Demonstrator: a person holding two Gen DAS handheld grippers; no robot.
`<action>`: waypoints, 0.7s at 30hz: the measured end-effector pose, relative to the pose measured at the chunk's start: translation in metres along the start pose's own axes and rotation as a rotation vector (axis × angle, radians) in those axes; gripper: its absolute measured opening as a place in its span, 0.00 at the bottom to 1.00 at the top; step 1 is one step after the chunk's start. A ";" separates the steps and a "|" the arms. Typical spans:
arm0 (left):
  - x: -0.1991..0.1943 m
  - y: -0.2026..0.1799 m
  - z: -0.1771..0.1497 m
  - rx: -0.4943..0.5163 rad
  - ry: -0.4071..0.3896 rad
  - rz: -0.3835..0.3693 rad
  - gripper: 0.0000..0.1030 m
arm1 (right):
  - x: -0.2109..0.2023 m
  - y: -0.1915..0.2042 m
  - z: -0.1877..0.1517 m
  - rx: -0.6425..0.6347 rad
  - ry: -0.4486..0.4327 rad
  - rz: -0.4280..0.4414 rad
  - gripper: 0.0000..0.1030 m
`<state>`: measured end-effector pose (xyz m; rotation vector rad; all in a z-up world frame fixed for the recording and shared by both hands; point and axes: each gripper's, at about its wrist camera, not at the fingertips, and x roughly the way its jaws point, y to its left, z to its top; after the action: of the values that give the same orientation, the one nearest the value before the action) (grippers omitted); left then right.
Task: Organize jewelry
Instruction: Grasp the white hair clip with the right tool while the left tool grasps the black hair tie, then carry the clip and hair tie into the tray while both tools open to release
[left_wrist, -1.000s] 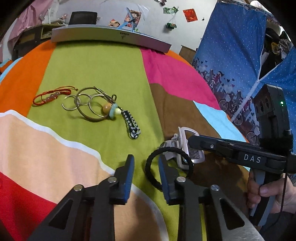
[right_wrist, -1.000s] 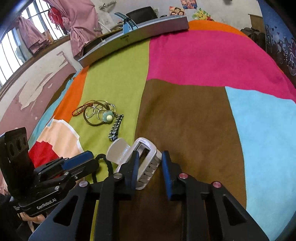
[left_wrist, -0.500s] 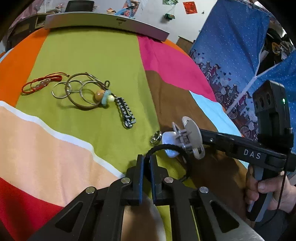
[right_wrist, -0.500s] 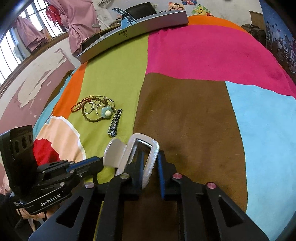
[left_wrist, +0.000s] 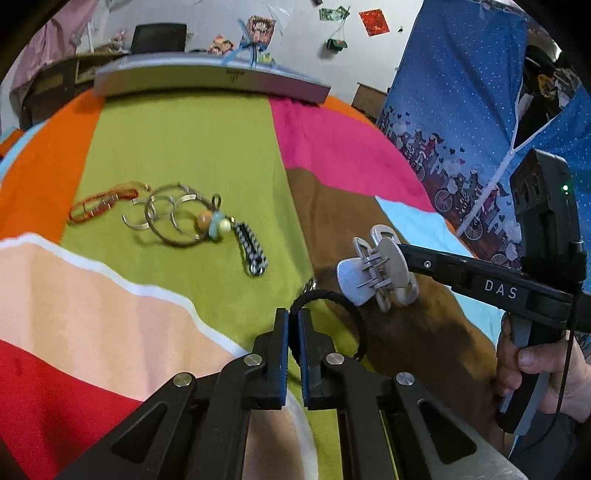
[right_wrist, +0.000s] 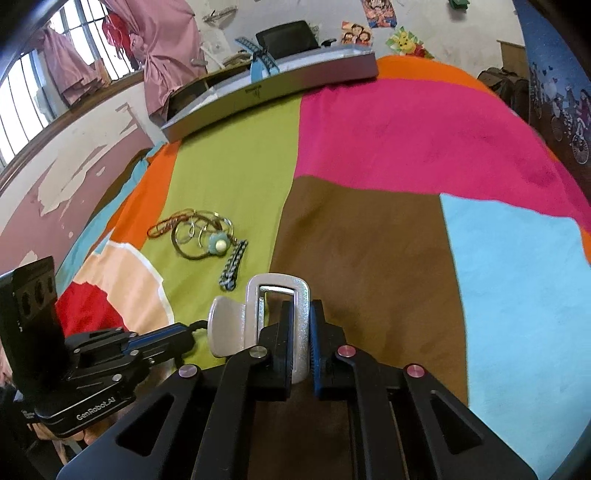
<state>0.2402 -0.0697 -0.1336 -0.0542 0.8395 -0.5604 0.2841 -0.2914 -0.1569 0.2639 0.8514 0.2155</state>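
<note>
My left gripper (left_wrist: 293, 325) is shut on a black hair tie (left_wrist: 332, 301) and holds it just above the bedspread. My right gripper (right_wrist: 297, 317) is shut on a silver claw hair clip (right_wrist: 277, 295), lifted off the cloth; the clip also shows in the left wrist view (left_wrist: 376, 275), beside the hair tie. A pile of jewelry lies on the green patch: silver hoops (left_wrist: 170, 218), an orange braided bracelet (left_wrist: 99, 203), a bead charm (left_wrist: 212, 223) and a black-and-white braided bracelet (left_wrist: 253, 253). A small silver ring (left_wrist: 310, 285) lies behind the hair tie.
A multicoloured patchwork bedspread (right_wrist: 369, 140) covers the bed. A long silver box (left_wrist: 210, 79) lies along the far edge. A blue printed curtain (left_wrist: 461, 110) hangs on the right. The jewelry pile also shows in the right wrist view (right_wrist: 199, 236).
Both grippers closed, the left on the hair tie and the right on the claw clip. Both then lifted their items off the bedspread, uncovering a small silver ring.
</note>
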 end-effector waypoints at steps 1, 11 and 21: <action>-0.003 -0.001 0.002 0.002 -0.011 0.005 0.05 | -0.002 -0.001 0.000 0.001 -0.007 0.000 0.07; -0.031 0.003 0.033 -0.009 -0.100 0.076 0.05 | -0.025 -0.005 0.015 0.020 -0.100 0.009 0.07; -0.044 0.049 0.146 -0.086 -0.309 0.187 0.05 | -0.030 -0.002 0.106 0.000 -0.244 0.028 0.07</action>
<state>0.3435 -0.0315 -0.0176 -0.1363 0.5596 -0.3285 0.3458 -0.3167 -0.0694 0.2953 0.6068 0.2050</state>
